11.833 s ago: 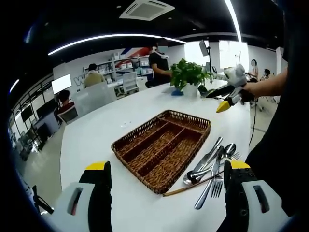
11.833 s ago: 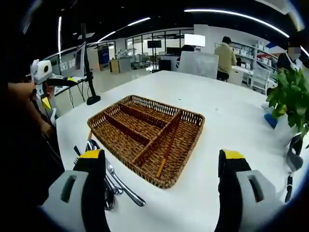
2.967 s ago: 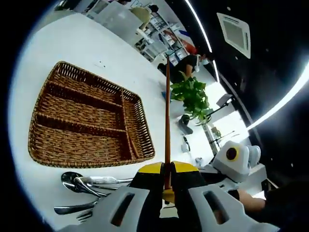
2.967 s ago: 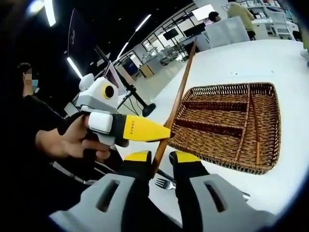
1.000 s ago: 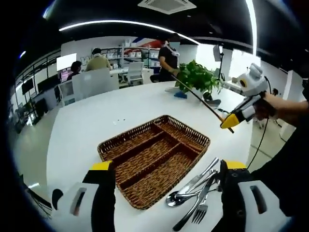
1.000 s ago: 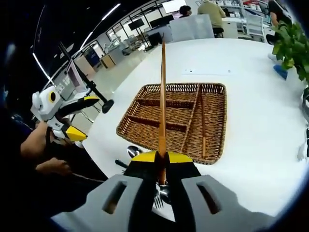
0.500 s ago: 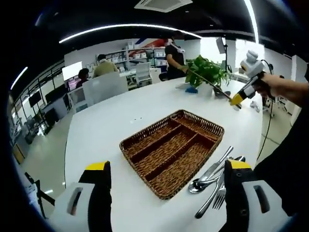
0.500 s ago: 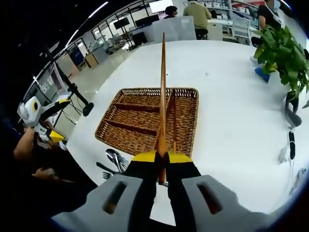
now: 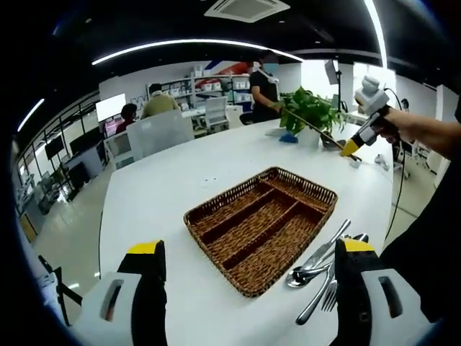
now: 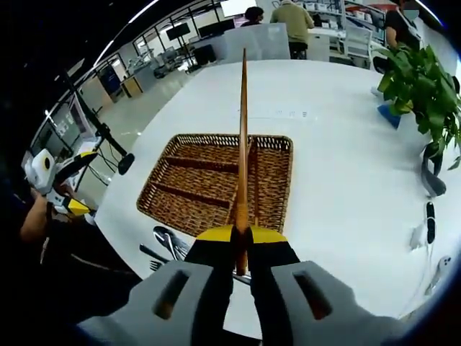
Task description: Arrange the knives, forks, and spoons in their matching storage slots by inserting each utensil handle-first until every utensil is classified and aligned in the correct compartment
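Note:
A brown wicker cutlery basket (image 9: 216,244) with three long slots and one narrow end slot lies on the white table. Metal knives, forks and spoons (image 9: 324,265) are piled beside its near right side. My left gripper (image 9: 252,247) hangs open above the table's near edge, holding nothing. My right gripper (image 10: 241,234) is shut on a long wooden chopstick (image 10: 243,137), which points out over the basket (image 10: 285,180). In the left gripper view a hand holds the right gripper (image 9: 351,148) high at the far right. A second chopstick (image 10: 256,184) lies in the narrow slot.
A potted green plant (image 9: 310,108) stands at the far side of the table, with small dark devices (image 10: 430,213) near it. The cutlery pile (image 10: 169,241) lies by the basket's corner. The left gripper (image 10: 54,173) sits off the table's edge. People sit at desks behind.
Three seconds ago my left gripper held the chopstick; the right one took it and the left opened. Over the last half second both hands only drifted slightly.

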A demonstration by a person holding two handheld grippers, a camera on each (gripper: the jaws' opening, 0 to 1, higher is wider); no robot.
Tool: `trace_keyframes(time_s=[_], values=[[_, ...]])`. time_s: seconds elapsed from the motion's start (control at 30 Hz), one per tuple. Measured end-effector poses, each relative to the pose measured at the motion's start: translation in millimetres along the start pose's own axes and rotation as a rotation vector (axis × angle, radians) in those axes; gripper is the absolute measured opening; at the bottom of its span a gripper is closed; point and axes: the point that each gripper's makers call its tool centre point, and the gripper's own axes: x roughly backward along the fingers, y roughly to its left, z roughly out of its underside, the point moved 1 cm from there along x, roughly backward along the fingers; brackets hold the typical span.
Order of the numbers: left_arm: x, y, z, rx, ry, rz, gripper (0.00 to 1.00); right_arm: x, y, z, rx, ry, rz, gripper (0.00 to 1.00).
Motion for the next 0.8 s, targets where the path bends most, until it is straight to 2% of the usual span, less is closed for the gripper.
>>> trace_keyframes(time_s=[0.47,0.67,0.8], values=[[-3,4.5,-2.8,-0.007,-0.009,-0.004,1.0,-6,-9,-6.6,-0.003,0.04,0.015,0.04],[-3,5.7,-2.3,-0.009,-0.005,-0.001,1.0,-13,-11,-7.0,-0.019,0.05,0.018,0.04],[-2,4.3,-3.1,0.001,-0.013,0.002,1.0,-21,-12,-3.6,-0.026,0.079,0.024,0.04]])
